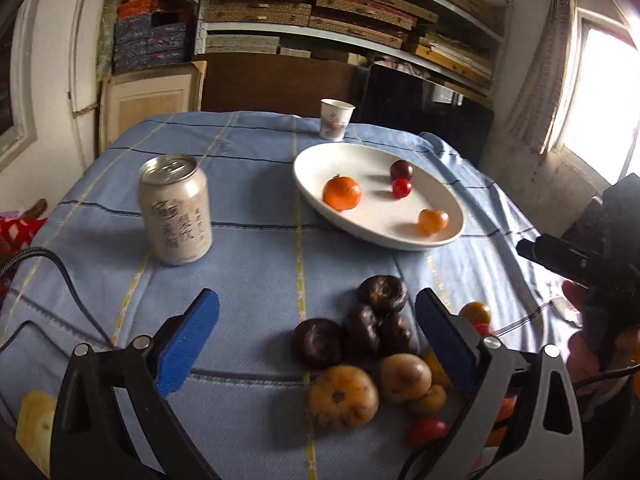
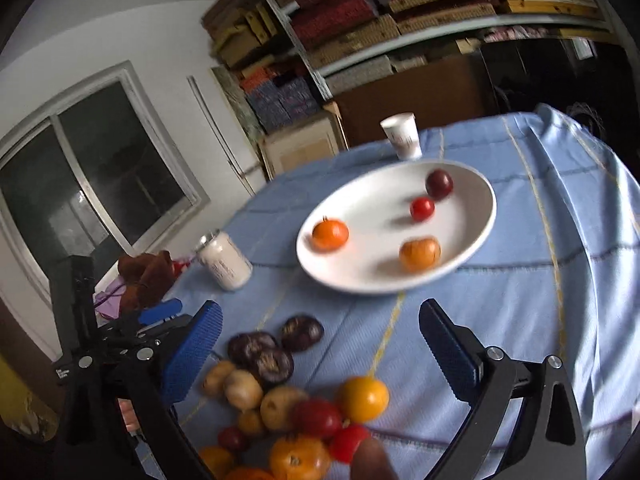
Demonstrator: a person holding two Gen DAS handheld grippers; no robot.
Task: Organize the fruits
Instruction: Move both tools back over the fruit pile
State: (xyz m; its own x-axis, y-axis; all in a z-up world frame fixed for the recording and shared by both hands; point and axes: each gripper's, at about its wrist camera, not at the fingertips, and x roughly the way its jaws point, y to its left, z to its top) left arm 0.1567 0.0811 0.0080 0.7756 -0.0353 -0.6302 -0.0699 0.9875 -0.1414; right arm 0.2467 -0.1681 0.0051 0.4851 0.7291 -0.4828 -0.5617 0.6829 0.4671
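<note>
A white oval plate (image 1: 436, 184) (image 2: 476, 184) sits on the blue tablecloth and holds a tangerine (image 1: 342, 193) (image 2: 330, 234), a second orange fruit (image 1: 433, 221) (image 2: 419, 254), a red cherry tomato (image 1: 401, 188) (image 2: 422, 208) and a dark plum (image 1: 401, 169) (image 2: 439, 184). A pile of loose fruit (image 1: 372, 356) (image 2: 288, 408) lies near the table's front edge: dark purple, tan, yellow, orange and red pieces. My left gripper (image 1: 316, 344) is open and empty over the pile. My right gripper (image 2: 320, 348) is open and empty above the pile; it also shows in the left wrist view (image 1: 580, 256).
A silver drink can (image 1: 175, 209) (image 2: 225, 260) stands left of the plate. A paper cup (image 1: 336, 119) (image 2: 402, 135) stands behind the plate at the far edge. The blue tablecloth (image 1: 256, 280) covers the table. Shelves of boxes stand behind. A brown soft toy (image 2: 146, 276) lies off the table's left side.
</note>
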